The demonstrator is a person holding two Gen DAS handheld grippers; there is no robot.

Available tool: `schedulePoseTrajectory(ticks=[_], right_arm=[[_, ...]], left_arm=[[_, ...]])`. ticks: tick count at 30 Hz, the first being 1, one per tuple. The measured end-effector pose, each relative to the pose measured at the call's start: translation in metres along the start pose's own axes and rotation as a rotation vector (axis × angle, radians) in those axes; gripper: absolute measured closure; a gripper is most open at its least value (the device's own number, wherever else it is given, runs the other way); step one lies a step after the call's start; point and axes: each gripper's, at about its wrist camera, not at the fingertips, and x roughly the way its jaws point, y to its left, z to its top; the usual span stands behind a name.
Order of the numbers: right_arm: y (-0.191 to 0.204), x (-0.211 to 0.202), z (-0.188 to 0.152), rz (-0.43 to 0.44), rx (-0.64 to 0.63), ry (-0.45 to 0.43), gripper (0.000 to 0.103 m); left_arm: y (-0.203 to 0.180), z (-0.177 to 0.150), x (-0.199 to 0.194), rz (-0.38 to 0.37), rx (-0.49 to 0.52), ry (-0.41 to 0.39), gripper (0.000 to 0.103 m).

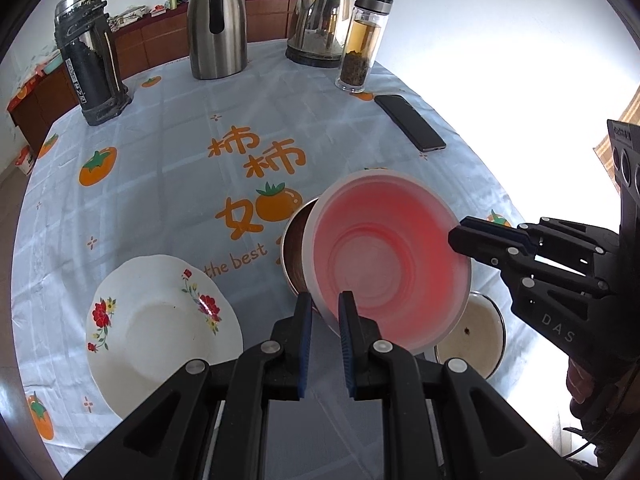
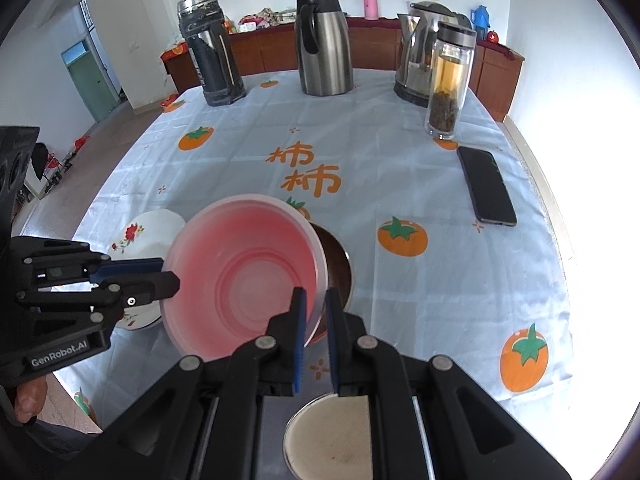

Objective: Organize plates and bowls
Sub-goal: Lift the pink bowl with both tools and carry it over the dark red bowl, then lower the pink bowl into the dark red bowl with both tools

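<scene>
A translucent pink plastic bowl is held tilted above the table, gripped on opposite rims. My left gripper is shut on its near-left rim; it also shows in the right wrist view. My right gripper is shut on its right rim; it also shows in the left wrist view. A metal bowl sits on the table behind the pink bowl. A white flowered plate lies at the left. A small round metal dish lies near the front.
At the far side stand a black-cased flask, a steel jug, an electric kettle and a glass tea bottle. A black phone lies at the right. The table edge runs along the right.
</scene>
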Motion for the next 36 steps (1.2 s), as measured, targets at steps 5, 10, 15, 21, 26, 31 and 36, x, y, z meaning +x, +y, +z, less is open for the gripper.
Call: schedulePoseTrajectory(ticks=[5, 10, 15, 21, 26, 31, 36], right_arm=[[-0.006, 0.01, 0.004, 0.006, 0.004, 0.007, 0.093], [-0.011, 0.017, 0.006, 0.007, 0.007, 0.015, 0.093], [-0.014, 0.023, 0.007, 0.01, 0.01, 0.022, 0.094], [-0.018, 0.029, 0.006, 0.011, 0.017, 0.034, 0.094], [-0.021, 0.035, 0.006, 0.006, 0.019, 0.05, 0.094], [-0.024, 0.041, 0.007, 0.001, 0.022, 0.069, 0.093], [-0.025, 0.046, 0.009, 0.001, 0.019, 0.081, 0.093]], left_arm=[[-0.001, 0.007, 0.005, 0.015, -0.001, -0.001, 0.088], [-0.003, 0.012, 0.009, 0.026, 0.003, -0.004, 0.088], [-0.003, 0.016, 0.014, 0.039, 0.004, 0.001, 0.088], [-0.004, 0.018, 0.021, 0.042, 0.002, 0.01, 0.088], [-0.006, 0.019, 0.027, 0.044, 0.007, 0.02, 0.088], [-0.006, 0.021, 0.033, 0.033, 0.0, 0.038, 0.088], [-0.003, 0.021, 0.039, 0.03, -0.014, 0.053, 0.088]])
